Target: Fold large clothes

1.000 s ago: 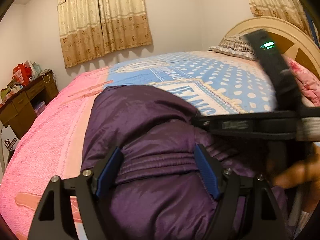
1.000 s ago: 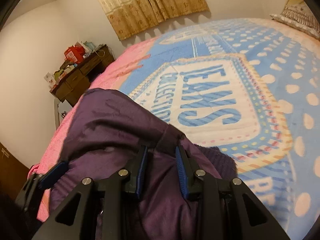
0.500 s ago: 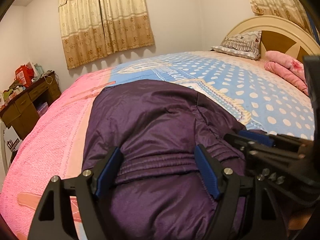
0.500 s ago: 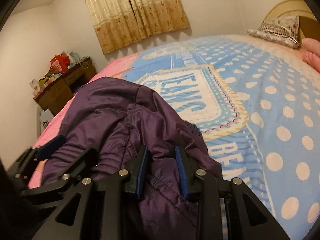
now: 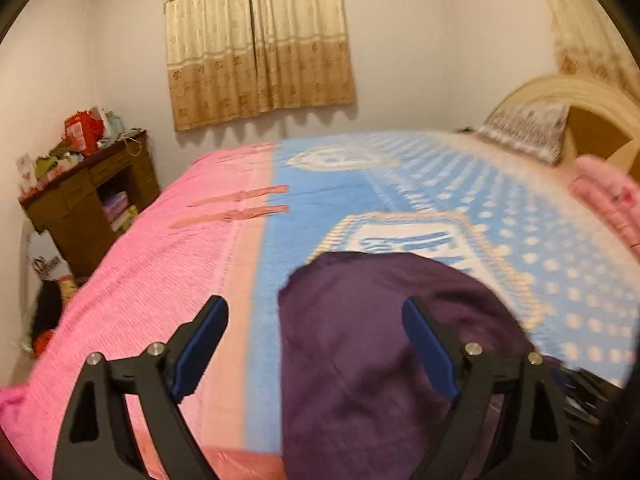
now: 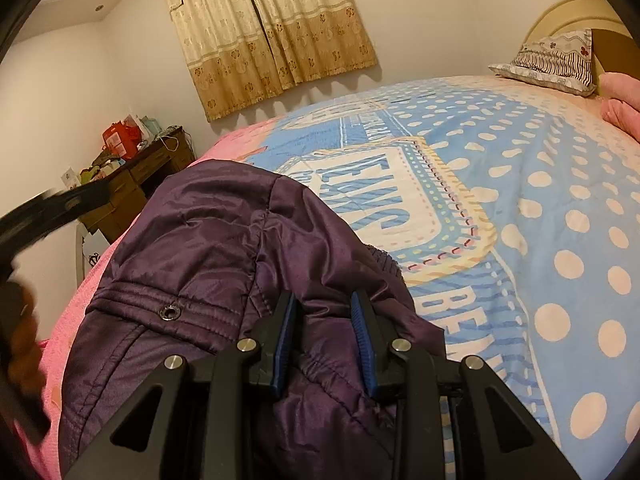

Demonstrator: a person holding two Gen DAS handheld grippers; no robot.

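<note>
Right hand-held gripper (image 6: 325,336): jaws narrow, blue pads pinching a fold of the purple jacket (image 6: 224,248) at 6 o'clock. Left hand-held gripper (image 5: 316,344): jaws wide and just opened further, nothing pressed between them, hovering above the jacket's left edge. Jacket: lies folded on the bed (image 6: 520,184), long axis running from 6 toward 11 o'clock in the right wrist view; snap button (image 6: 169,312) at 8. Pillow (image 6: 552,64) at 1 o'clock, curtain (image 6: 272,28) at 12
</note>
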